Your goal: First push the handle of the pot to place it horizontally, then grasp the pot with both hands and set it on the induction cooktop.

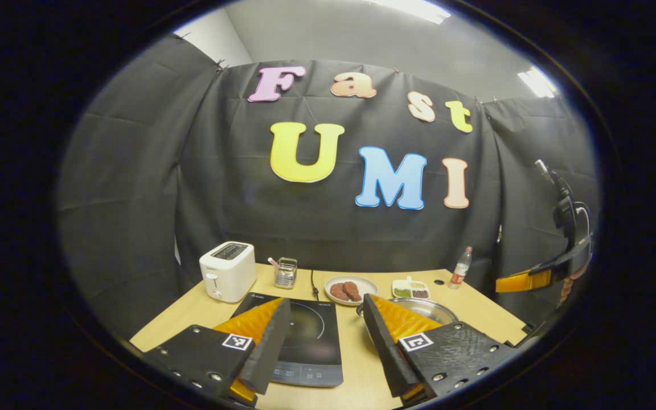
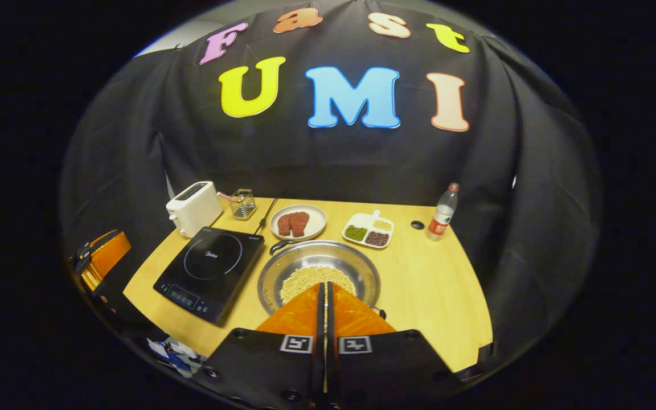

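Left gripper (image 1: 321, 333): jaws wide apart, holding nothing; it hangs above the near table edge, framing the cooktop (image 1: 299, 336). Judged a waiting pose, ready to take one side of the pot.

Right gripper (image 2: 325, 296): jaws pressed together with no gap visible and nothing between them; it hovers over the near rim of the pot (image 2: 318, 273). Closed fingers make a single blunt tip, which suits pushing a handle better than grasping it.

Pot: wide, shallow, polished metal bowl with a rolled rim, standing on the table (image 2: 430, 285) just right of the cooktop and not yet on it. Pale round grains cover its floor.

Handles: a dark curved loop (image 2: 280, 246) shows at the far-left rim and a small dark stub at the near-right rim. They therefore lie on a diagonal, not level across; the push step is judged still open.

Cooktop: flat, glossy black glass slab with a printed ring and a control strip along its near edge; its surface is bare, ready to receive the pot.

Table: smooth pale wood.

Background items: white toaster (image 2: 193, 208), wire basket (image 2: 242, 204), plate (image 2: 298, 222) with reddish patties, divided dish (image 2: 369, 230), bottle (image 2: 442, 213). All stand along the far side, well apart from the pot's path.
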The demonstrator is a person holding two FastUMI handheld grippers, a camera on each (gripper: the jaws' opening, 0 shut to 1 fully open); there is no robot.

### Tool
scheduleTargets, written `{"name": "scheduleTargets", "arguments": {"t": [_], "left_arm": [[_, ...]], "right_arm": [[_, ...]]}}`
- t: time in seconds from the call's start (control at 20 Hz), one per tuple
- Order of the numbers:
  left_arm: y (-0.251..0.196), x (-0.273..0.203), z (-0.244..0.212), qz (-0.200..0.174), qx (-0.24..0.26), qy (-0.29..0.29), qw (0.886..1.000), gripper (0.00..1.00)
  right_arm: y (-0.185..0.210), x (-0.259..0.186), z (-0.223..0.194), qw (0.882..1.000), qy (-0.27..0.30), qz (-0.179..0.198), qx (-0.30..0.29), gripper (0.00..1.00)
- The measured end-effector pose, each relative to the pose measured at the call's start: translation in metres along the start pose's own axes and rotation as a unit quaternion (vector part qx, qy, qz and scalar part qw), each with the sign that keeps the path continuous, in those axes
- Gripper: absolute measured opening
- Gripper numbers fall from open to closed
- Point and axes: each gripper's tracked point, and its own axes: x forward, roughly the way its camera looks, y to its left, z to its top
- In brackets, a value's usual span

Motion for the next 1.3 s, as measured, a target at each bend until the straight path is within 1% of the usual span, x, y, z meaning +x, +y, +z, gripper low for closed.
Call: {"name": "scheduleTargets", "arguments": {"t": [0.05,0.1,0.25,0.3,0.35,0.45,0.6,0.65,0.7,0.75,0.8,0.95,1.2,1.3], "left_arm": [[0.001,0.000,-0.003,0.000,0.001,0.003,1.000,0.75],[0.004,0.000,-0.007,0.002,0.003,0.006,1.000,0.78],[0.009,0.002,-0.016,0.004,-0.004,0.013,1.000,0.77],[0.012,0.003,-0.019,0.006,-0.008,0.015,1.000,0.75],[0.013,0.003,-0.022,0.008,-0.012,0.018,1.000,0.77],[0.016,0.005,-0.028,0.012,-0.019,0.022,1.000,0.78],[0.023,0.007,-0.034,0.023,-0.014,0.030,0.999,0.75],[0.023,0.008,-0.035,0.026,-0.011,0.034,0.999,0.75],[0.024,0.009,-0.035,0.027,-0.008,0.035,0.999,0.78],[0.024,0.010,-0.034,0.029,-0.003,0.037,0.999,0.78],[0.025,0.011,-0.035,0.031,0.002,0.039,0.999,0.75],[0.024,0.018,-0.040,0.042,0.010,0.050,0.998,0.78],[0.007,0.027,-0.047,0.075,0.000,0.072,0.995,0.78],[-0.011,0.029,-0.043,0.075,-0.003,0.072,0.995,0.76]], "right_arm": [[0.004,-0.005,-0.005,1.000,0.009,0.013,-0.001,0.00],[0.008,-0.006,-0.011,0.999,0.023,0.023,0.001,0.02],[0.021,-0.001,-0.028,0.996,0.066,0.056,-0.008,0.02],[0.021,0.000,-0.034,0.995,0.081,0.059,-0.015,0.02],[0.023,0.002,-0.039,0.994,0.092,0.062,-0.019,0.02],[0.024,0.006,-0.051,0.990,0.117,0.070,-0.029,0.02],[0.019,0.016,-0.075,0.985,0.151,0.074,-0.044,0.02],[0.017,0.020,-0.080,0.984,0.158,0.074,-0.041,0.00],[0.014,0.024,-0.086,0.983,0.166,0.075,-0.034,0.02],[0.012,0.029,-0.094,0.981,0.175,0.077,-0.026,0.00],[0.007,0.035,-0.100,0.980,0.183,0.076,-0.020,0.01],[-0.003,0.048,-0.123,0.973,0.216,0.082,-0.006,0.02],[-0.024,0.076,-0.158,0.961,0.261,0.094,-0.021,0.02],[-0.031,0.088,-0.169,0.956,0.277,0.096,-0.028,0.02]]}}
